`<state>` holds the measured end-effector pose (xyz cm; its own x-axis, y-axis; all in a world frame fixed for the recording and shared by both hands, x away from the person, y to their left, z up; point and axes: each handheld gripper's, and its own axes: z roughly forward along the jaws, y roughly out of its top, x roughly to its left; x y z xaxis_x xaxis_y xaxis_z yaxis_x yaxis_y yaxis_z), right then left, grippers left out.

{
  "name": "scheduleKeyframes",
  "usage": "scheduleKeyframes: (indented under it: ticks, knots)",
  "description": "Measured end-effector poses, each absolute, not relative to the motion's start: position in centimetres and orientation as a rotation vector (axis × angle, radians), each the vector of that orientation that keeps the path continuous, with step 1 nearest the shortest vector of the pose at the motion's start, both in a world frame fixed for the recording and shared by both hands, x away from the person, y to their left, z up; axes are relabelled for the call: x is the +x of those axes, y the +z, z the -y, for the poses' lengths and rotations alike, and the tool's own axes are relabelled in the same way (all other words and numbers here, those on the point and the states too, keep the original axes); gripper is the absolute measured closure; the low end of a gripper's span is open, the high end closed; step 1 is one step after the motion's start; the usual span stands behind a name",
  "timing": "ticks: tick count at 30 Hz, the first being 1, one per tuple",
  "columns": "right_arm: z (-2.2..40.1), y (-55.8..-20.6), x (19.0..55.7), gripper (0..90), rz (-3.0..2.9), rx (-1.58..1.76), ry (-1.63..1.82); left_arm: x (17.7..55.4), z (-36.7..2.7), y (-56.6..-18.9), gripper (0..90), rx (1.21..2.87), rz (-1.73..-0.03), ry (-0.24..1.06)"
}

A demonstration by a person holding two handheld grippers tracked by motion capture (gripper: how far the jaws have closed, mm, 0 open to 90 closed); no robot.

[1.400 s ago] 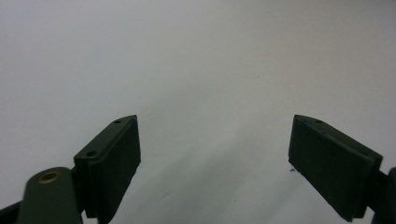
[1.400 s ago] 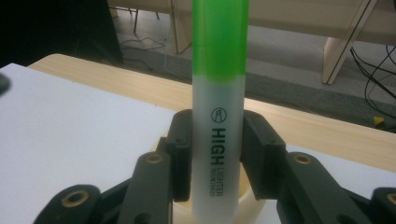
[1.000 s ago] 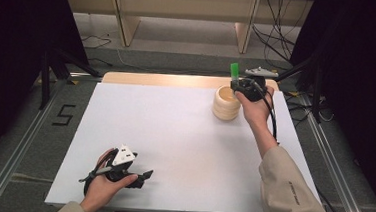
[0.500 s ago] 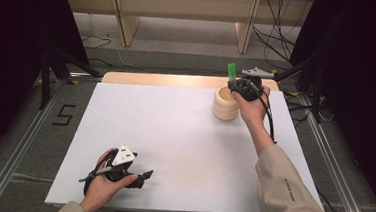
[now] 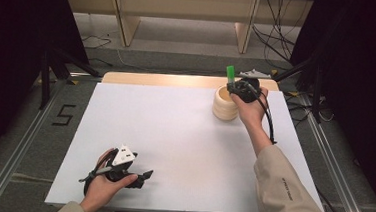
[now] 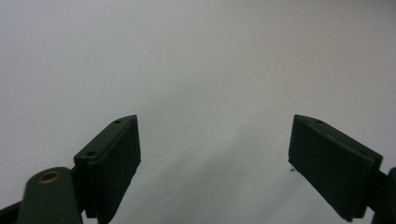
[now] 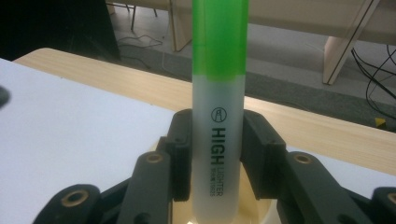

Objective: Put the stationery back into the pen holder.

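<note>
The right gripper is clamped on the green pen, holding it upright over the cup, not dropped in yet, while the left gripper waits with its jaws apart

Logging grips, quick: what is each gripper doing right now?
Left gripper: open, nothing between its jaws, low over the white table.
Right gripper: shut on the green highlighter, held upright over the wooden cup.

A lab recording bay is indicated: black curtains, floor rails, loose cables, white-covered table.
</note>
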<state>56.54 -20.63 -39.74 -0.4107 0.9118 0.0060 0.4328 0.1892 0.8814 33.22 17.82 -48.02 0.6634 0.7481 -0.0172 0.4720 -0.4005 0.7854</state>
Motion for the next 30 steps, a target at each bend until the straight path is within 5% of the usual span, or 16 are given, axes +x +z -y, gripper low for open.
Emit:
scheduleKeyframes:
  ticks: [17, 30]
  knots:
    - [20.9, -40.8, 56.7, 65.5, -1.963, 1.264, 1.129, 33.2, -17.8, -48.0, 16.5, 2.072, -0.938, 0.433]
    - [21.0, -40.1, 55.1, 35.7, -1.947, 1.271, 1.147, 33.2, -17.9, -47.9, 16.5, 2.074, -0.938, 0.44]
